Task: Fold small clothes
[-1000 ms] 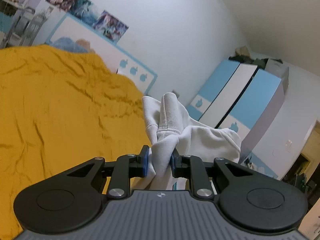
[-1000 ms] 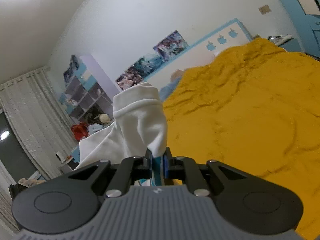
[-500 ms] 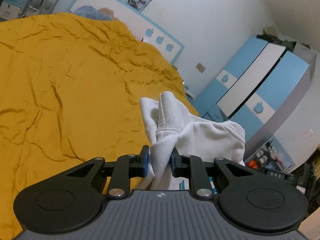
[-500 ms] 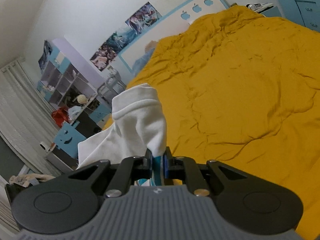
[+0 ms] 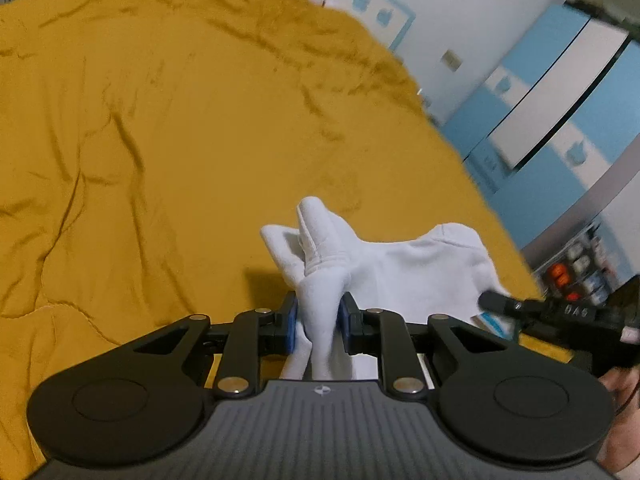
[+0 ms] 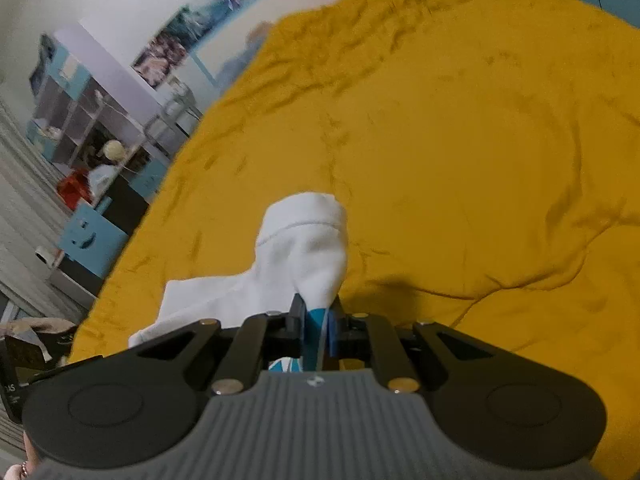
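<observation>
White garment (image 5: 400, 264), bunched, above wrinkled yellow bedspread (image 5: 180, 128)

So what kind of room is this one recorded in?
Most likely a bedroom, perhaps a child's: a bed with a mustard cover, a blue-and-white wardrobe, and posters above shelves.

Little can be read here. In the left wrist view, the black body of the right gripper (image 5: 560, 314), at the near right edge, carries pale characters that look like "DAS", too blurred to be sure of. In the right wrist view, the black body of the left gripper (image 6: 16, 384), at the near left edge, shows the letters "AS", cut off by the frame; the posters (image 6: 176, 48) on the far wall are too blurred to read.
</observation>
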Demonstrator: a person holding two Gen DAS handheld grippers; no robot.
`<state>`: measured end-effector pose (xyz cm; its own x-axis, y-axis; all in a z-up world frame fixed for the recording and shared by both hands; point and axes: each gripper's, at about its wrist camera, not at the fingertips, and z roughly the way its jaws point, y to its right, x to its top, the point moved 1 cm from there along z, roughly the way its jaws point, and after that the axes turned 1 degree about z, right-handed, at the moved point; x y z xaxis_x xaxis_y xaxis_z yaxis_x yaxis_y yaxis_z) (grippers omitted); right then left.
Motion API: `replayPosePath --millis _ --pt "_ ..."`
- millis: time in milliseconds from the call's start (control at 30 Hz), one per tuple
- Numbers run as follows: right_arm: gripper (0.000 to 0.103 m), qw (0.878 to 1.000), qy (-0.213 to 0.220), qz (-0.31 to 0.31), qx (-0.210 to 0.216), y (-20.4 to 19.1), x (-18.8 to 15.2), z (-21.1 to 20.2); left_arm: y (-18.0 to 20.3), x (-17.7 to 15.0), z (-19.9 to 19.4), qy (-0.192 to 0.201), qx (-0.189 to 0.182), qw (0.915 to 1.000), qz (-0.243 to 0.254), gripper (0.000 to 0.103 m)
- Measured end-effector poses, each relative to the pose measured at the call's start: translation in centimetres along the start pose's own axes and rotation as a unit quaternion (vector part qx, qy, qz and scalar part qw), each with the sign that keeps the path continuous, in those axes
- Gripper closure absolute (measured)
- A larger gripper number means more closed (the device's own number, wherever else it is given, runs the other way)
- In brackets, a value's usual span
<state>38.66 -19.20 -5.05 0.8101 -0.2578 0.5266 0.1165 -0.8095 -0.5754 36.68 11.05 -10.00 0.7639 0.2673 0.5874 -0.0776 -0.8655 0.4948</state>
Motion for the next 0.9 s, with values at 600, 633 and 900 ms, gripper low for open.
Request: replayPosePath --millis 600,633,900 --pt "0.080 0.995 0.006 -0.001 -0.096 1.8 2.5 2.3 -1.1 0.3 -2.8 0.013 0.130 0.9908 0.037 0.064" --pt "0.080 0.995 0.010 -0.010 -0.097 1.4 2.7 1.5 -1.0 0.4 -3.7 0.018 0.132 0.9905 0.036 0.064" --pt "0.080 0.993 -0.010 -0.083 -0.081 -2.8 0.3 -4.2 1.5 -1.4 -10.9 0.024 0.064 0.9974 0.026 0.064"
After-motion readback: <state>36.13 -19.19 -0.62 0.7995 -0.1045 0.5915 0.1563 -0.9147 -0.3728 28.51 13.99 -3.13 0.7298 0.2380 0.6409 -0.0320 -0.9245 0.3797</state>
